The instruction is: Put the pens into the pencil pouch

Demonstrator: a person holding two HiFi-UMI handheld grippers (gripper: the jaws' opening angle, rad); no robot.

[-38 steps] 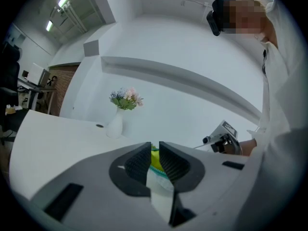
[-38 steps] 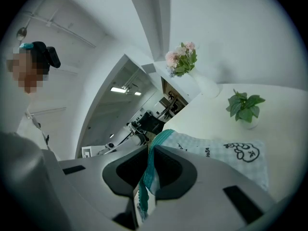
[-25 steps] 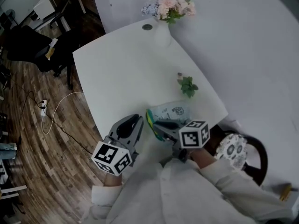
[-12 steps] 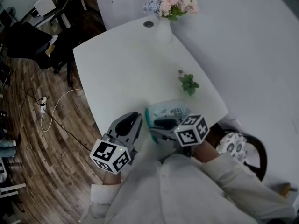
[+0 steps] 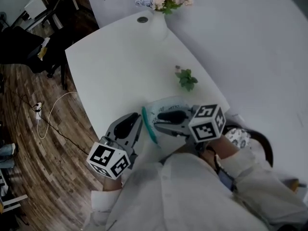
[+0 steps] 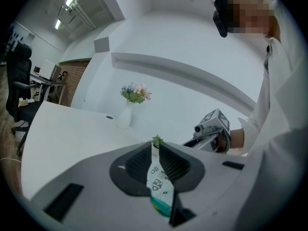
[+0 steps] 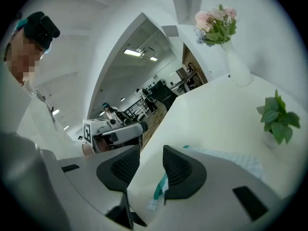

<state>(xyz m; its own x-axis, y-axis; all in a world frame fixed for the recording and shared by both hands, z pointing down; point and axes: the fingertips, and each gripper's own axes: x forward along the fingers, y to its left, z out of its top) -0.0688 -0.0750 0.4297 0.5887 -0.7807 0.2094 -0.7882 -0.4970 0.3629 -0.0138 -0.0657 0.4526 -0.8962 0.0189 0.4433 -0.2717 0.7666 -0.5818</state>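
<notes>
Under the head view's lower half, the person's white sleeves cover both hands, so only the marker cubes and jaws show. The left gripper [image 5: 136,122] and right gripper [image 5: 161,121] meet over the pencil pouch [image 5: 166,105], a translucent, limp bag at the near edge of the white tabletop [image 5: 110,66]. Its green zipper band [image 5: 149,127] runs between them. Whether any pen lies inside cannot be told, as the right gripper blocks the opening. Farther off stand a small green plant [image 5: 185,78] and a white vase [image 5: 158,25] of pink flowers. A patterned cushion [image 5: 239,139] sits beside the right sleeve.

Along the left gripper view, the left gripper [image 6: 155,153] has its ribbed dark pads pressed narrowly onto the pencil pouch [image 6: 158,186], a thin printed sheet with a teal hem. The plant [image 6: 157,140] only peeks above the jaw tips. The right gripper [image 6: 211,129] is visible beyond.

Through the right gripper view, the right gripper [image 7: 151,158] has its jaws moderately apart, with bare tabletop in the gap. The zipper band [image 7: 159,189] lies against the inner face of one jaw, and pale mesh of the pouch [image 7: 231,158] is half hidden behind that jaw.
</notes>
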